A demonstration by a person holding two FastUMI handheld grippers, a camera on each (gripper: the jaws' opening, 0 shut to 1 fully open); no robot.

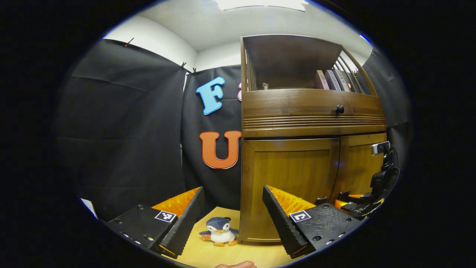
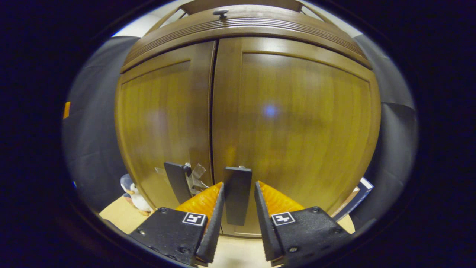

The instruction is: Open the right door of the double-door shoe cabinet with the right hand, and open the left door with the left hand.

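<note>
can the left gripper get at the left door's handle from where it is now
Probably yes. The left gripper sits back with jaws wide open, aimed at the cabinet's left edge. The left door handle is free; the right gripper brackets only the right door handle.

The left gripper (image 1: 233, 217) hung level with its jaws spread wide — nothing between them. The right gripper (image 2: 238, 214) pointed straight ahead, jaws narrowed to a slim gap; in the left gripper view it showed at far right.
</note>
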